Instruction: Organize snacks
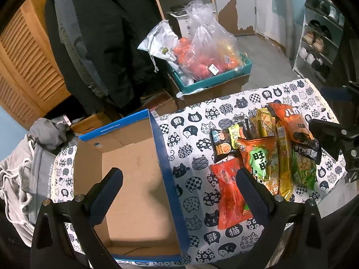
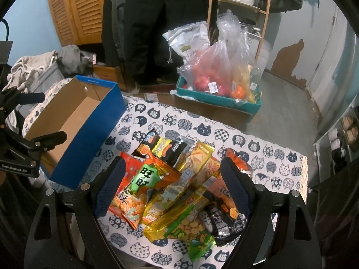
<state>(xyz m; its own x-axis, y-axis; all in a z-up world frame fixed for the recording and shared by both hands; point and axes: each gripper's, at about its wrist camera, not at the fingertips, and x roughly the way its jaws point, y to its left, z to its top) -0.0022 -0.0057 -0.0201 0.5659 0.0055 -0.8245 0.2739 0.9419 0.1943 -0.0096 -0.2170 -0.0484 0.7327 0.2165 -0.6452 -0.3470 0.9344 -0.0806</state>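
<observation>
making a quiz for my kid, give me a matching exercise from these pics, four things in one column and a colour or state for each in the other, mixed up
Things:
1. cardboard box
2. snack pile
3. plastic bag of fruit
4. left gripper

States:
A. heaped on the cat-print cloth
B. open, holding nothing
C. blue outside, nothing inside
D. sitting in a teal tray

Pairs: 1-C, 2-A, 3-D, 4-B

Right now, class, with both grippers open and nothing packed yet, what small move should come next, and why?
Probably lower the right gripper onto the top packet of the snack pile and close. It hangs open directly above the pile, while the blue box beside it holds nothing.
</observation>
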